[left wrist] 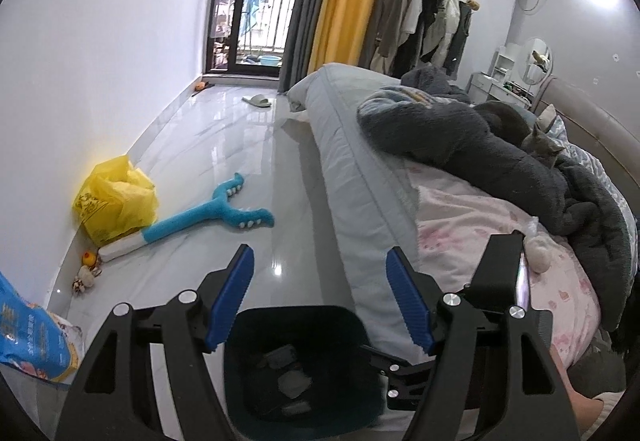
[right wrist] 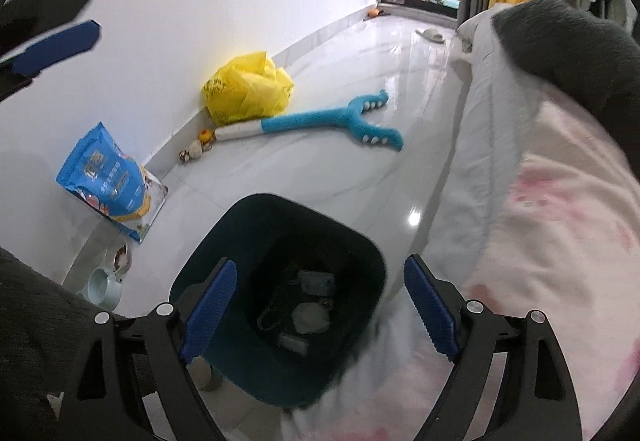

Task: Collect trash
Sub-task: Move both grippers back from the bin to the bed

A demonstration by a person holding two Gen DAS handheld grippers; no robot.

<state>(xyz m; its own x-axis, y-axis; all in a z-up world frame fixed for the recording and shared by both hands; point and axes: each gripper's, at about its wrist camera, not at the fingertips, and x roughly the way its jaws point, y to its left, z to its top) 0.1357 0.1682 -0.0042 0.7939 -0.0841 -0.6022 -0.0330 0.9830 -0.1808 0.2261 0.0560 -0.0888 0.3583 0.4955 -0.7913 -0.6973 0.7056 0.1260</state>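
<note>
Two empty grippers hover over a dark bin [right wrist: 280, 281] beside the bed [left wrist: 360, 177].

The left gripper [left wrist: 320, 301] and right gripper [right wrist: 316, 311] are spread wide, holding nothing. Scraps [right wrist: 310, 317] lie inside the bin. A yellow bag [right wrist: 248, 87], blue toy [right wrist: 320, 121] and blue pouch [right wrist: 108, 181] sit near the wall.

A dark teal trash bin [right wrist: 280, 297] is seen upright on the glossy white floor, just beside the bed edge. It is roughly square in plan with rounded corners, open-topped, no lid. Several pieces of trash [right wrist: 308, 315] are seen at the bottom: pale crumpled scraps, 1 small whitish flat piece, something dark and stringy. In the left wrist view the bin [left wrist: 294, 373] is cut off by the lower frame edge, grey scraps visible inside.
</note>
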